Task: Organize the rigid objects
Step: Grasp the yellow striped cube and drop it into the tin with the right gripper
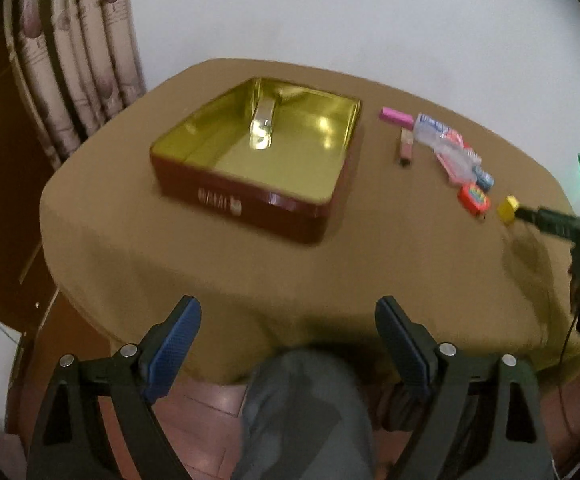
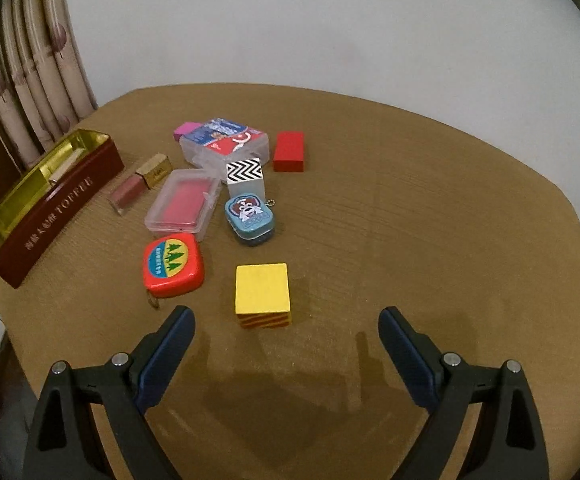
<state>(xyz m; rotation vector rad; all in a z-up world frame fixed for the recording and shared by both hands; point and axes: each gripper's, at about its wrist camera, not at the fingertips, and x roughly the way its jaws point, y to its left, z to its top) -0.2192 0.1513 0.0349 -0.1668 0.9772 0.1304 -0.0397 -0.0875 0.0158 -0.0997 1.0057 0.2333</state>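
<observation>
Tablecloth [image 2: 410, 240] blurs leftward; both grippers, left [image 1: 288, 320] and right [image 2: 286, 332], gape empty.

The toffee tin [image 2: 56, 204] looks like metal: its inside [image 1: 274, 148] is shiny gold and mirrors the light, and its outer wall is glossy dark red. The table [image 2: 410, 240] has a matt brown surface with a fine grain, like cloth or wood; which one is not clear. The two card cases [image 2: 184, 206] are clear, smooth plastic. The tape measure [image 2: 172, 266] is glossy red plastic. The small blue tin [image 2: 250, 218] has a printed, slightly shiny lid. The yellow cube [image 2: 262, 290] and the red block [image 2: 289, 151] look like painted wood, matt. The gripper fingers [image 2: 166, 350] carry blue pads with a fine rough texture on matt black plastic.
</observation>
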